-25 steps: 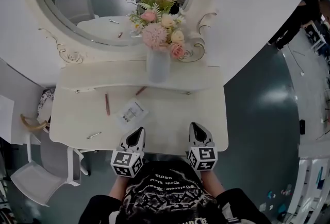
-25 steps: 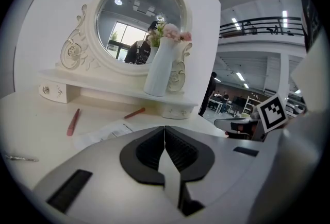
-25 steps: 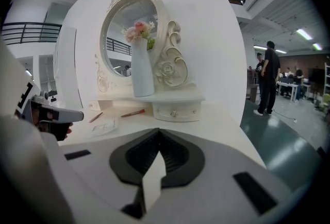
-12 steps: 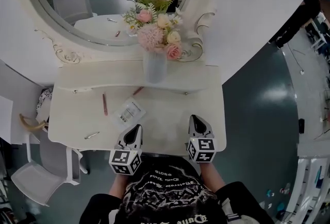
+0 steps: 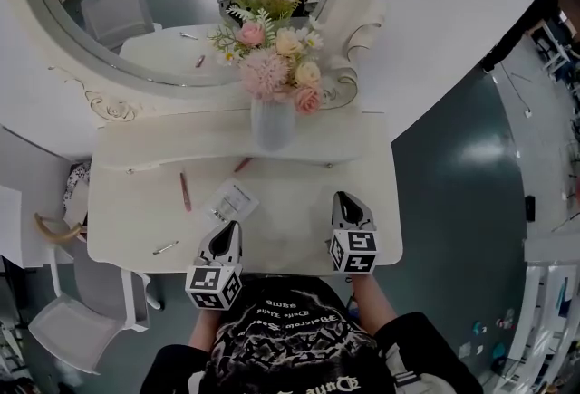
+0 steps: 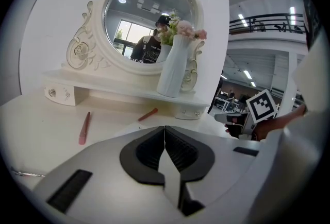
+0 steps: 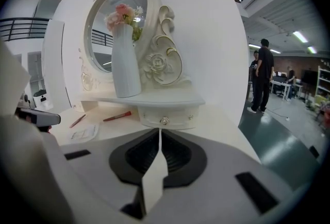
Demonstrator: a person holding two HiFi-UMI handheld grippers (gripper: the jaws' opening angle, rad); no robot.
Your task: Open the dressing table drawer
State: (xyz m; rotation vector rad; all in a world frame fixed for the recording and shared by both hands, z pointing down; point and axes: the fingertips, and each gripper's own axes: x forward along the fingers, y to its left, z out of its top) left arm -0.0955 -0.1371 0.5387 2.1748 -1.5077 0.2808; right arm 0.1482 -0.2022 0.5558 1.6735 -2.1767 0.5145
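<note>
Presently poised over front edge of worktop (image 5: pixel 299 202), left tongs (image 6: pixel 164 128) and right tongs (image 7: pixel 160 131) both pressed together, empty. Risk of clipping tall vase (image 5: pixel 273 123) if reaching high. Small drawer (image 7: pixel 166 114) under shelf's right end, well apart; likely skidding off tiny knob (image 7: pixel 164 121) unless parted first.

You're in a big open work hall. Past the dressing table (image 5: pixel 290 211), around your two o'clock, run ceiling strip lights (image 7: pixel 301 36), a balcony railing (image 6: pixel 268 18) and office desks (image 7: pixel 281 82).
</note>
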